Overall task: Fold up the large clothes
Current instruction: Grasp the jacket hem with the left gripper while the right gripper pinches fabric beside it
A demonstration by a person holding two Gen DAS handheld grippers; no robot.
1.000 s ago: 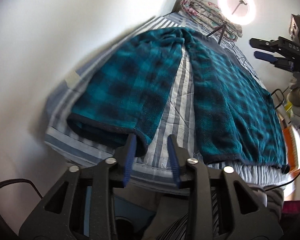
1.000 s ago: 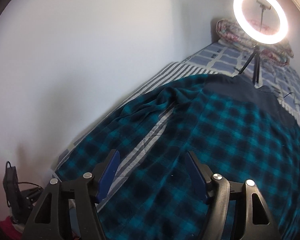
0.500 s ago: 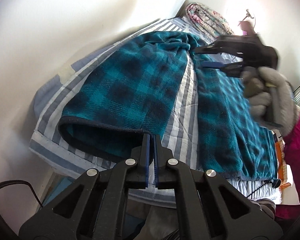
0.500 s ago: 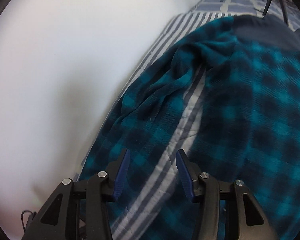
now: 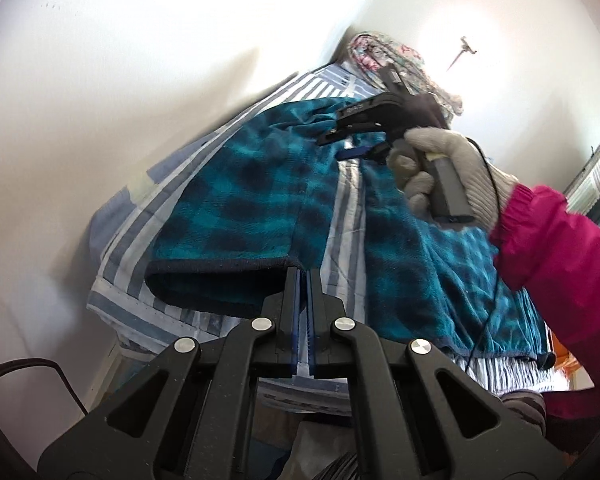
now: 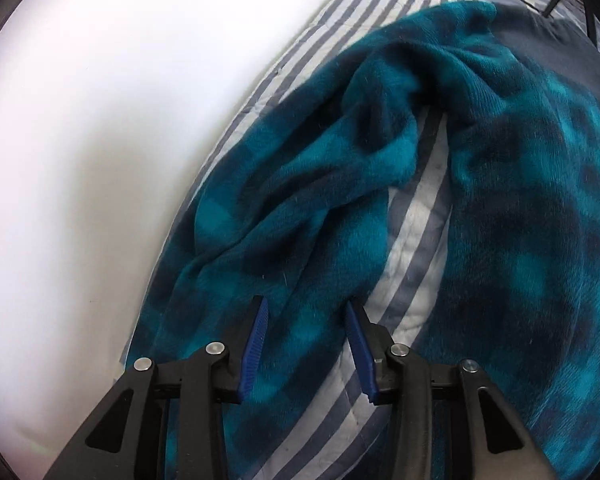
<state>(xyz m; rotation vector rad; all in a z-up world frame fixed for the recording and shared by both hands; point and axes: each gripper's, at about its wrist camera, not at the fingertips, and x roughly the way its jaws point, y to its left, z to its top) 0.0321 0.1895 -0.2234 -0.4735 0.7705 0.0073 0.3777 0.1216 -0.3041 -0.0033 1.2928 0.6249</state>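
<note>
fleece pyjama trousers (image 5: pixel 240 200) in teal and dark check lie spread on a striped bed cover (image 5: pixel 348 208), the two legs apart with a strip of cover showing between them.

the left gripper (image 5: pixel 303 276) has its fingers pressed together on the inner corner of the near leg's dark hem (image 5: pixel 216 266); the open cuff sags just to the left of the fingers, and the rest of that leg runs away ahead of them.

the right gripper (image 6: pixel 306 324), held in a gloved hand (image 5: pixel 440 168) with a pink sleeve (image 5: pixel 560 248) behind it, is far up the same leg near the crotch. its fingers are half apart and closing, with the inner edge of the leg lying between them; the right finger (image 6: pixel 360 336) sits just at the line where fleece meets the bare cover, the left finger (image 6: pixel 254 340) over the check. the pads do not look to be pressing the cloth yet.

judging from this, the step is to pinch one leg at both ends so it can be carried over onto the other. to do it well, the right fingers should bite both layers of fleece and none of the cover beneath. both ends should then rise evenly, keeping the edge taut between the two grips so the leg lands flat.
</note>
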